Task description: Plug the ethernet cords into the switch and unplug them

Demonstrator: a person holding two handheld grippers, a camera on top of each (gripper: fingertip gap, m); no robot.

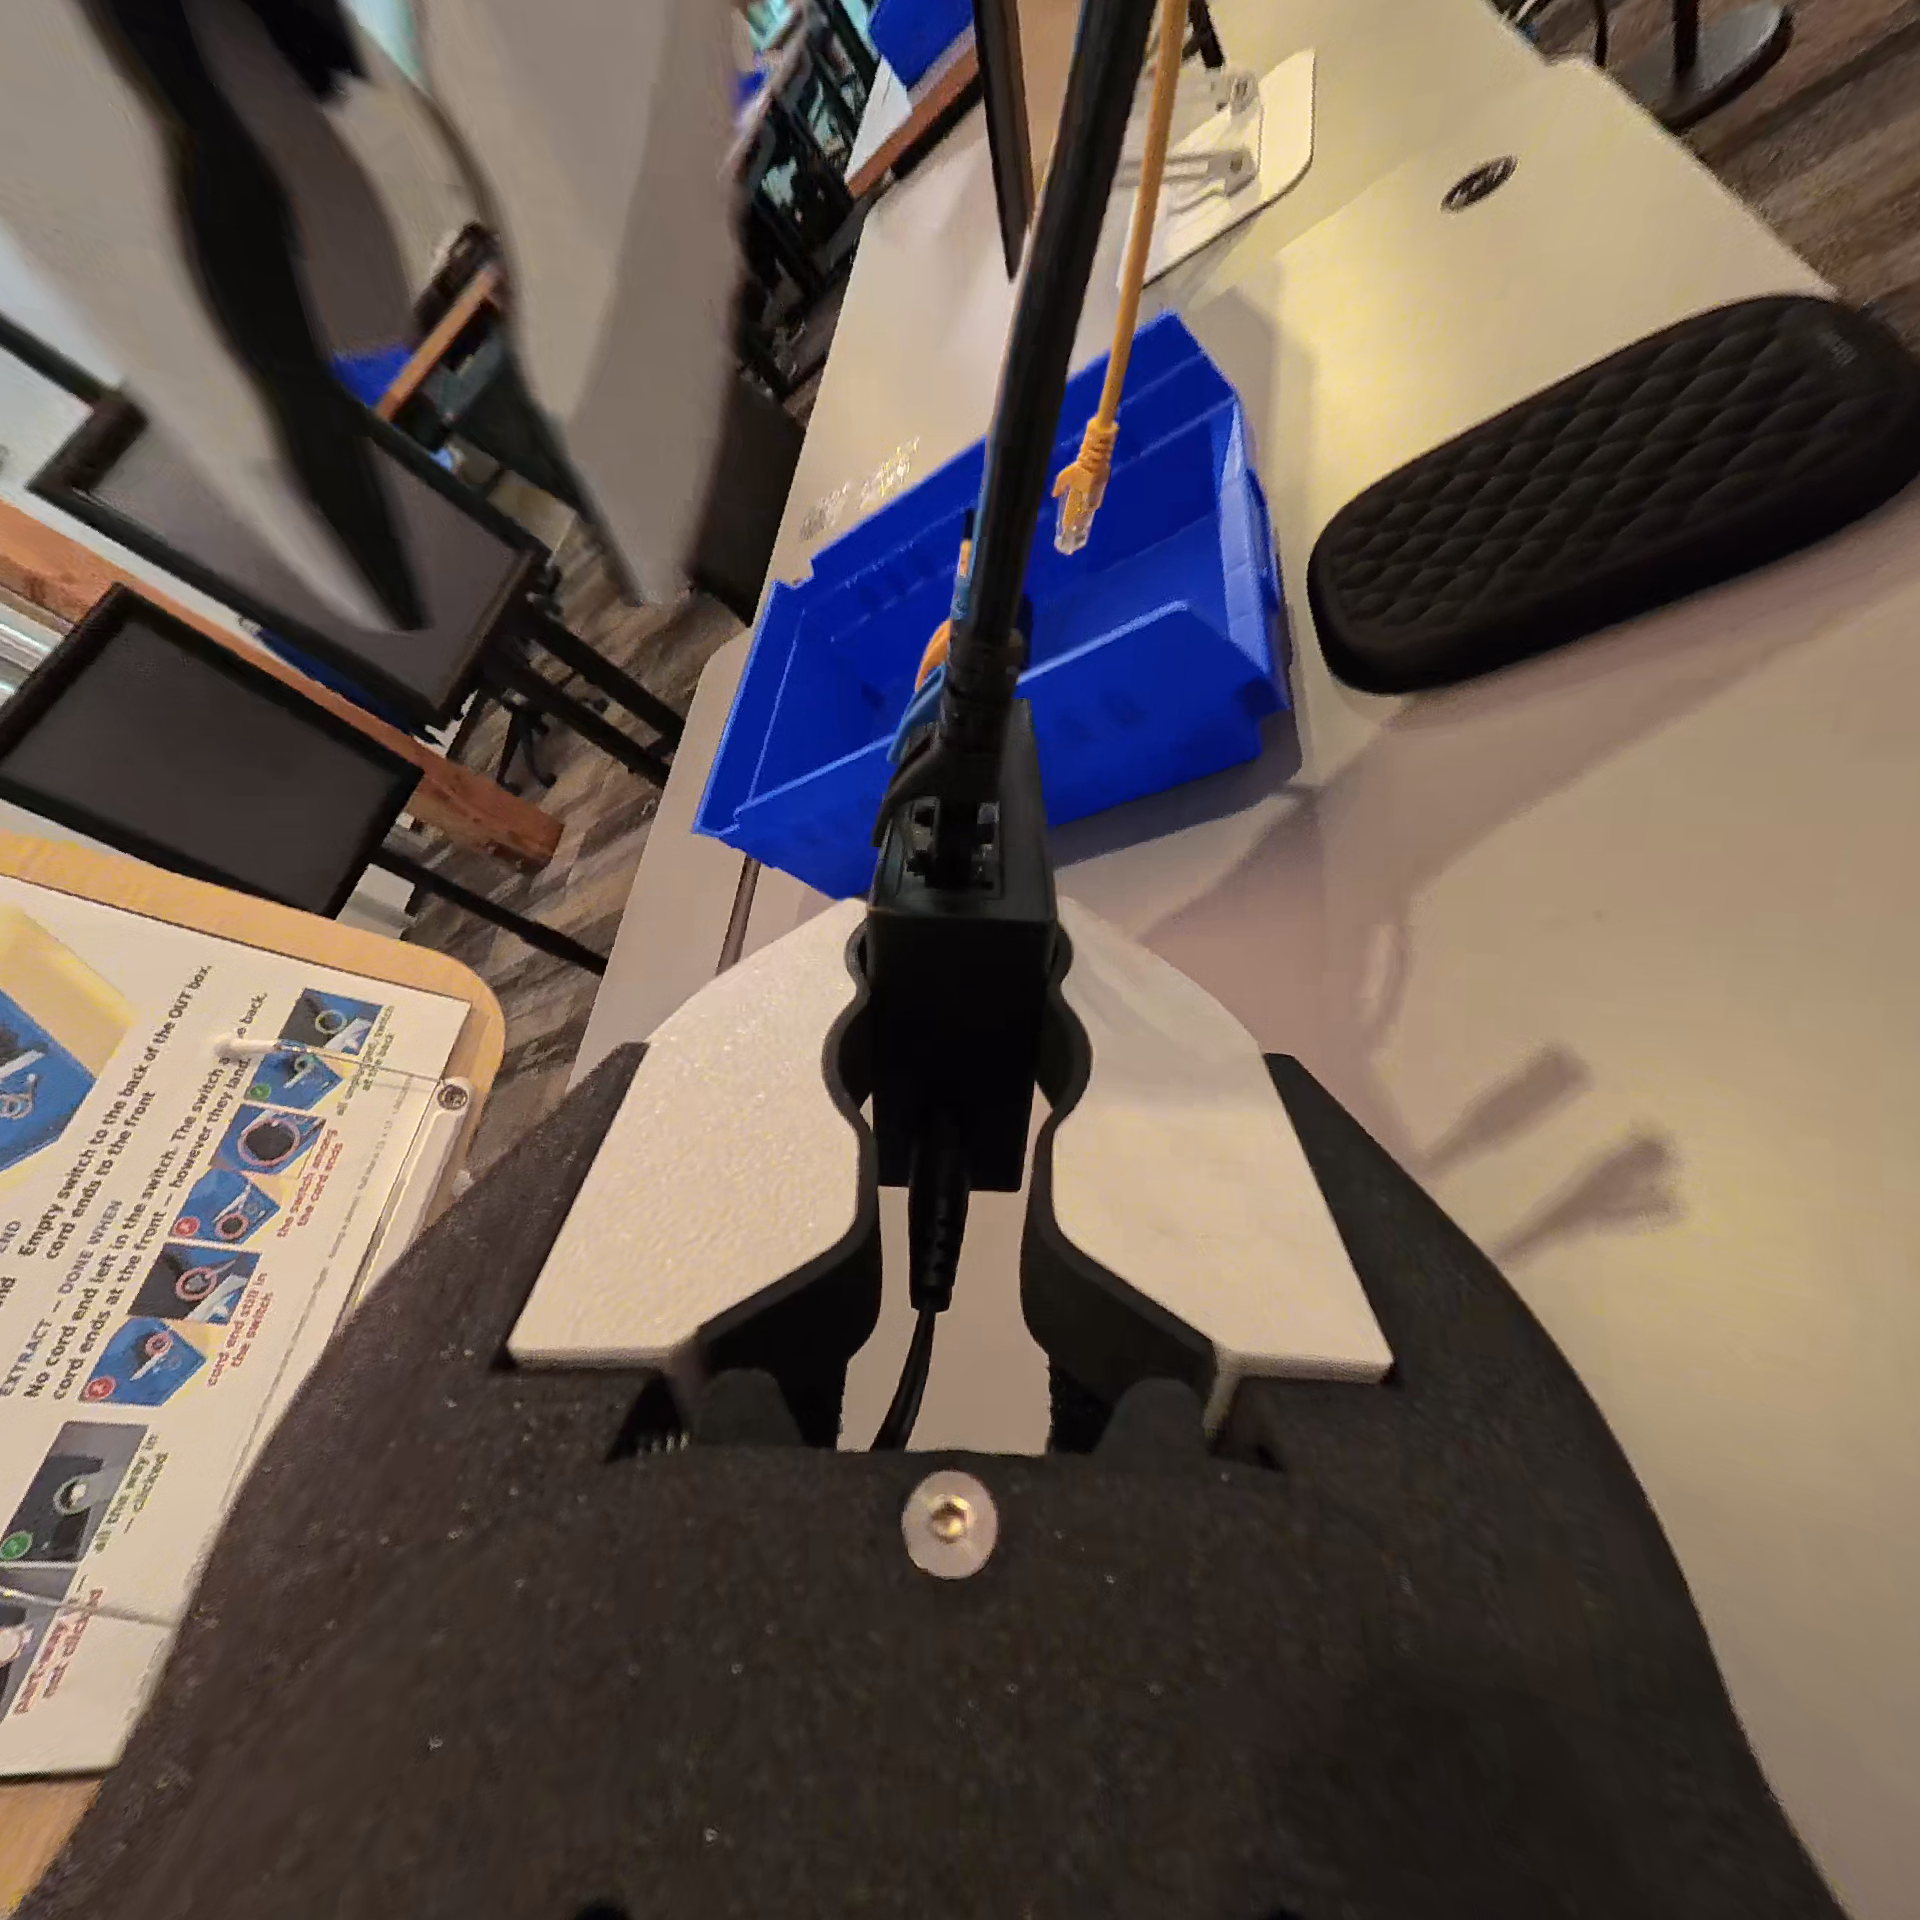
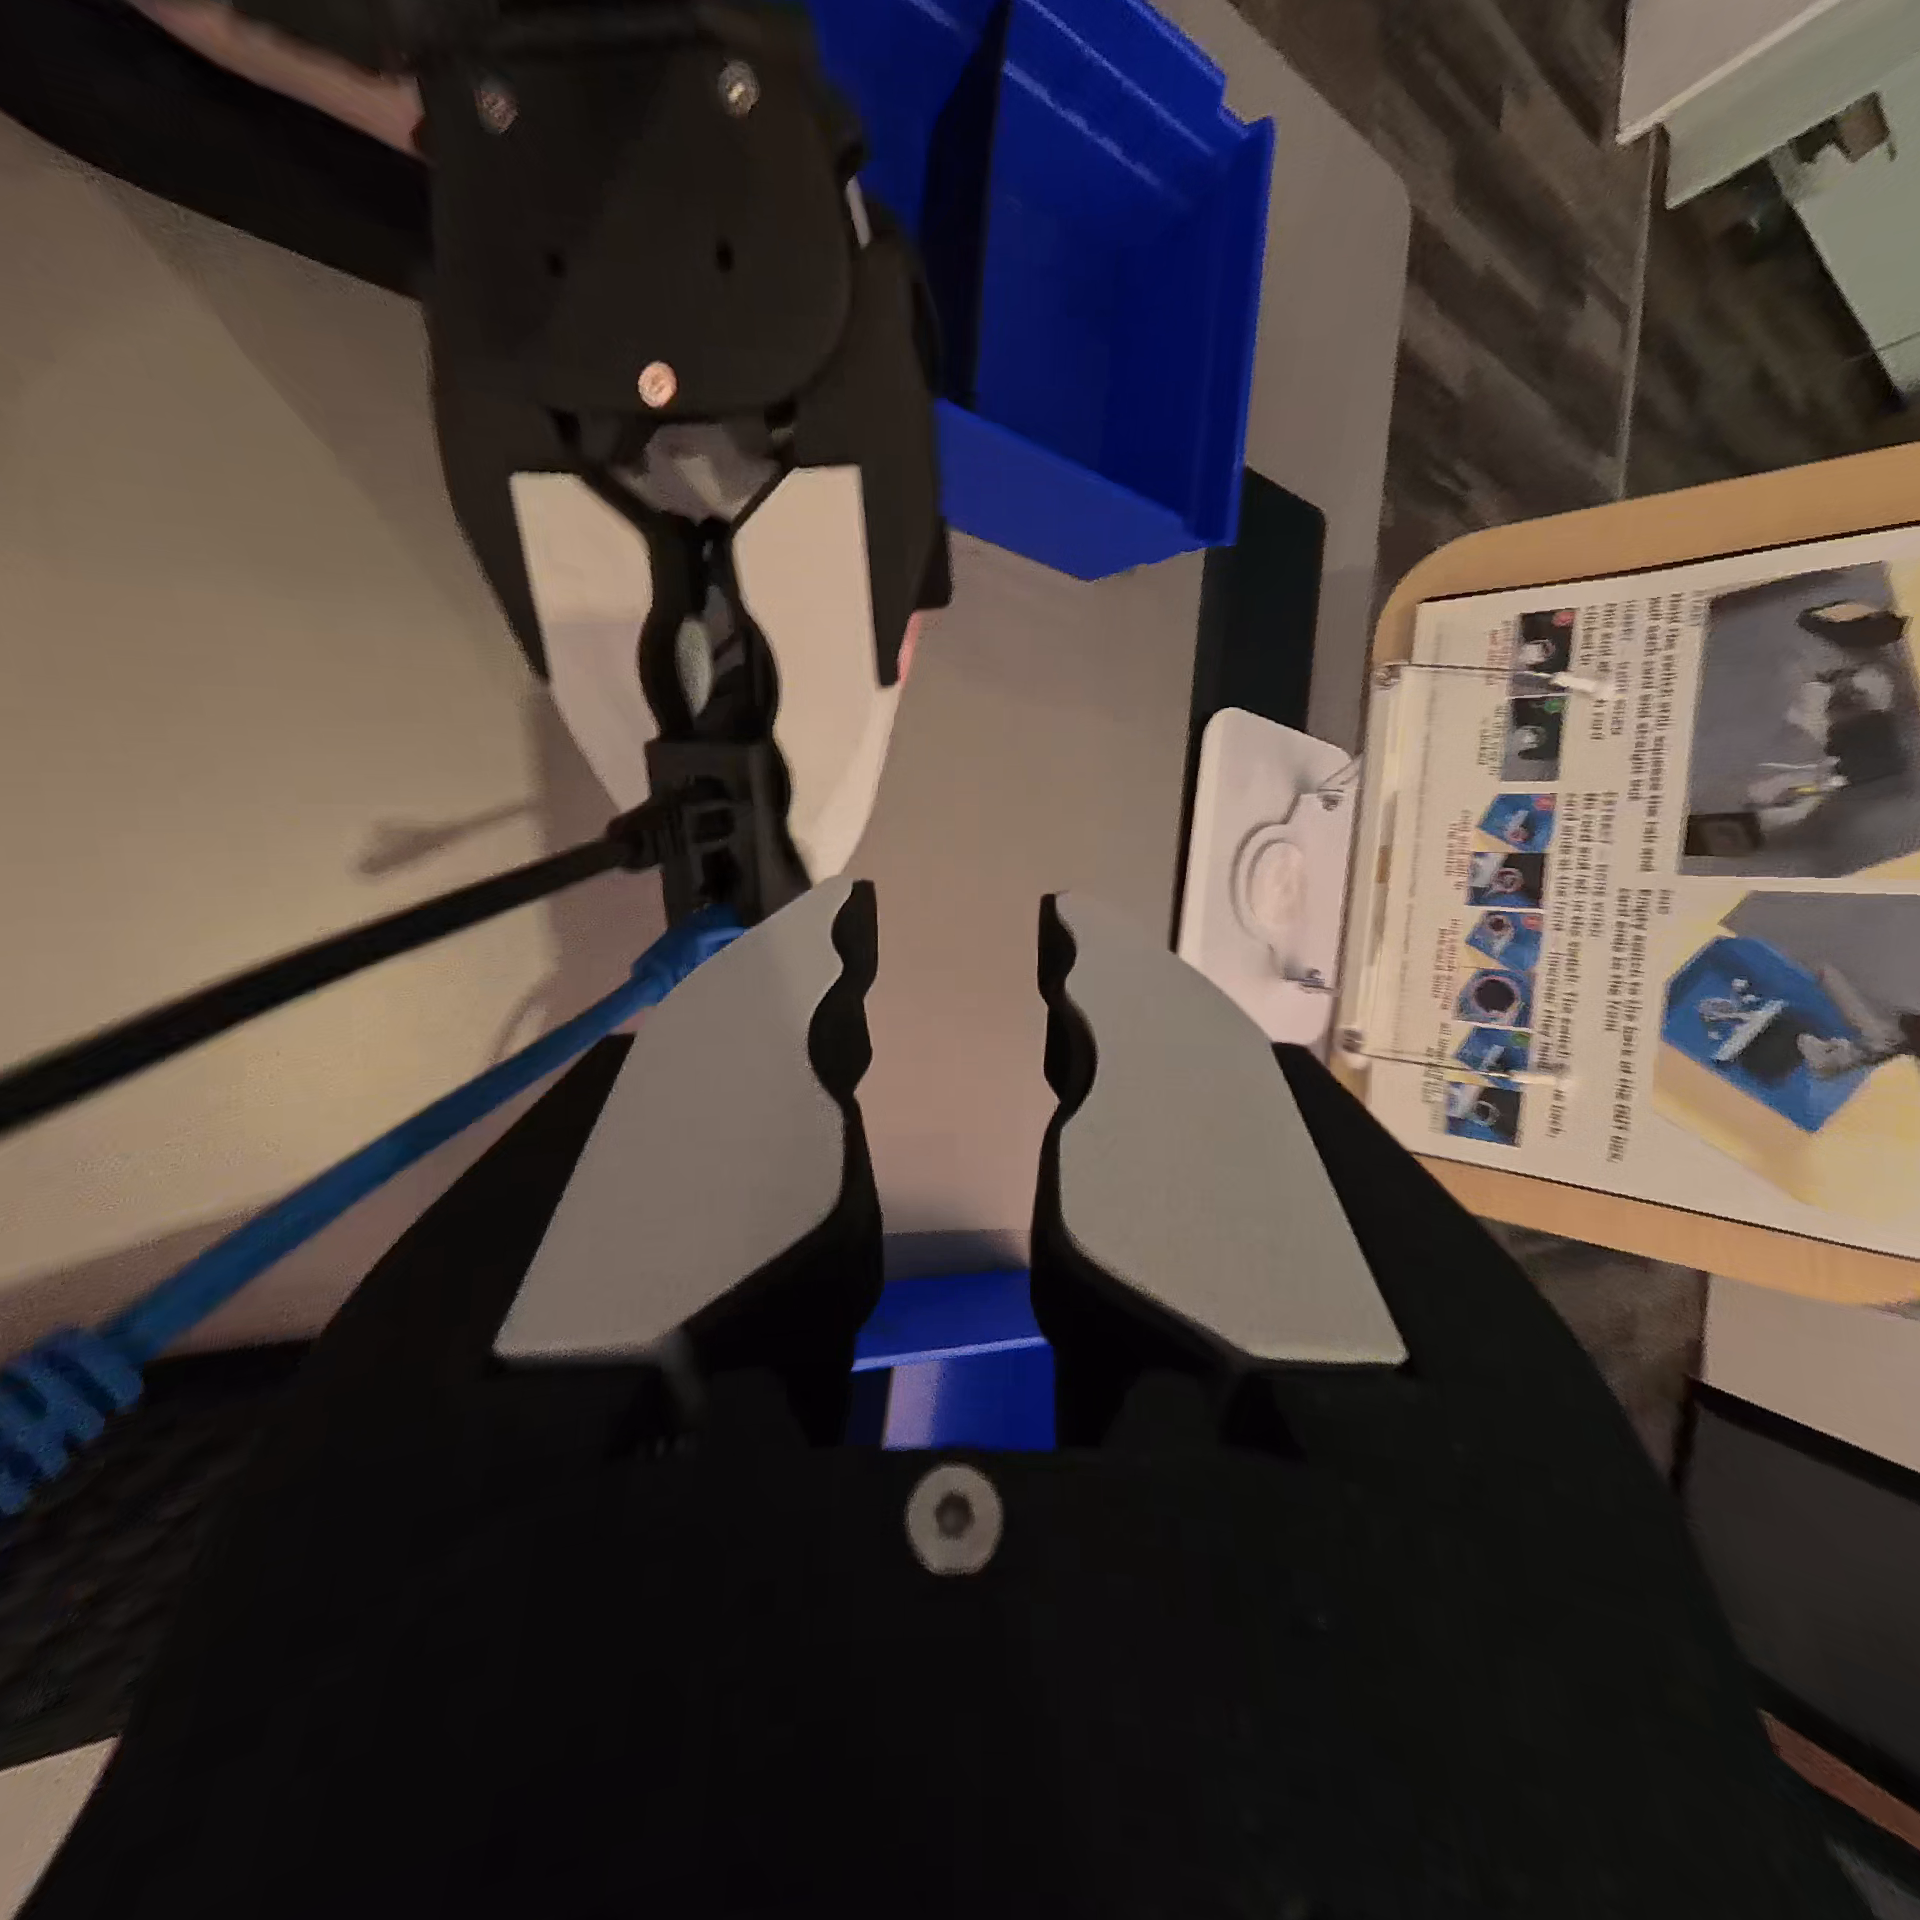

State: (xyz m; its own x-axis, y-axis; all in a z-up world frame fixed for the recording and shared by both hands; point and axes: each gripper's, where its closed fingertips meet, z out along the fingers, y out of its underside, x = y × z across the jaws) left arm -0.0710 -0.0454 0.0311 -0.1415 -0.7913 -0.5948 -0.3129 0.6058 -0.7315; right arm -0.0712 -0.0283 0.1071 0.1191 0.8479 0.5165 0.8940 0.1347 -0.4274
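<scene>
Fingers (image 1: 727,1143) of the left gripper (image 1: 958,935) clamp the switch (image 1: 961,997), black cord (image 1: 1029,416) and blue cord (image 2: 343,1174) plugged, yellow cord (image 1: 1086,488) loose; right gripper (image 2: 956,914) gapes empty.

Switch (image 1: 956,1039): black. Plugged cords: black cord (image 1: 1049,364), blue cord (image 2: 343,1174). Loose cord (image 1: 1138,229): yellow, clear tip. Bin (image 1: 1143,665): solid blue. Wrist rest (image 1: 1621,488): black, quilted diamond pattern. Table (image 1: 1558,935): apparently pale grey. Fingers (image 1: 717,1174): white faces, black pads.

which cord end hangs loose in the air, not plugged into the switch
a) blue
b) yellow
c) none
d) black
b: the yellow cord ends in a bare plug dangling over the blue bin, while the black cord and blue cord run into the switch held by the left gripper.
</scene>
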